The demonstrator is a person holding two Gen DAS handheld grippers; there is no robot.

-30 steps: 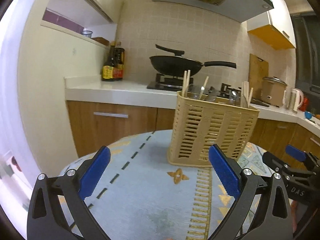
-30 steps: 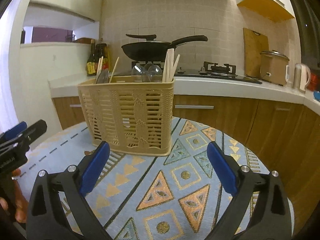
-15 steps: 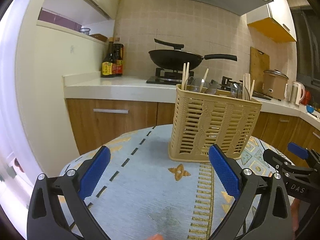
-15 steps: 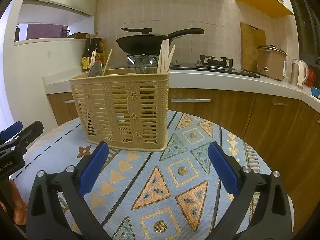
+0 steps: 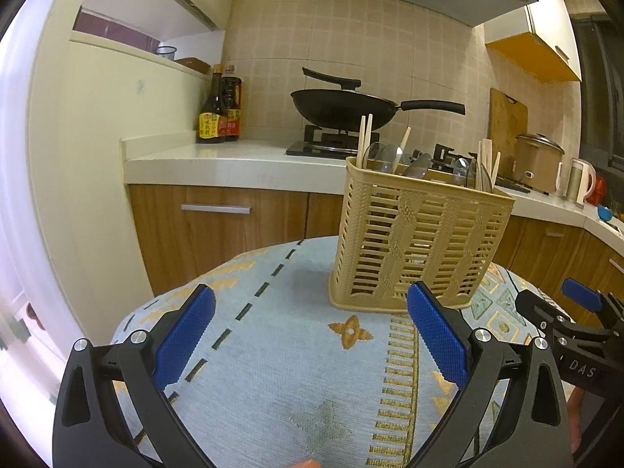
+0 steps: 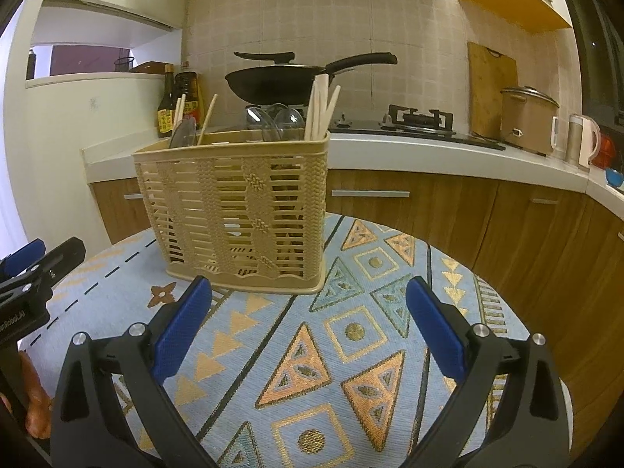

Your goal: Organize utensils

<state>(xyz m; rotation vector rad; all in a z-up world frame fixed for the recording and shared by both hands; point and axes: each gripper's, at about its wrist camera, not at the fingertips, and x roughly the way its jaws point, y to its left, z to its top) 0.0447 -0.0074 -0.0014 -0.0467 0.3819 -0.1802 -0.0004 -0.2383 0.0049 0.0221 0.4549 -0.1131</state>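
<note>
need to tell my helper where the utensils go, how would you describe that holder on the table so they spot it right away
Start at the round table covered by a pale blue patterned cloth, in front of the kitchen counter. On it stands the utensil basket, a tall beige plastic box with slatted, woven-look sides. Wooden chopsticks and clear spoons stick out of its top, and it is the only object on the cloth.

Slatted plastic basket (image 6: 234, 210) (matt beige) on woven cloth (image 6: 351, 335).

Left gripper (image 5: 310, 335) spread wide, empty, beige utensil basket (image 5: 417, 241) beyond
</note>
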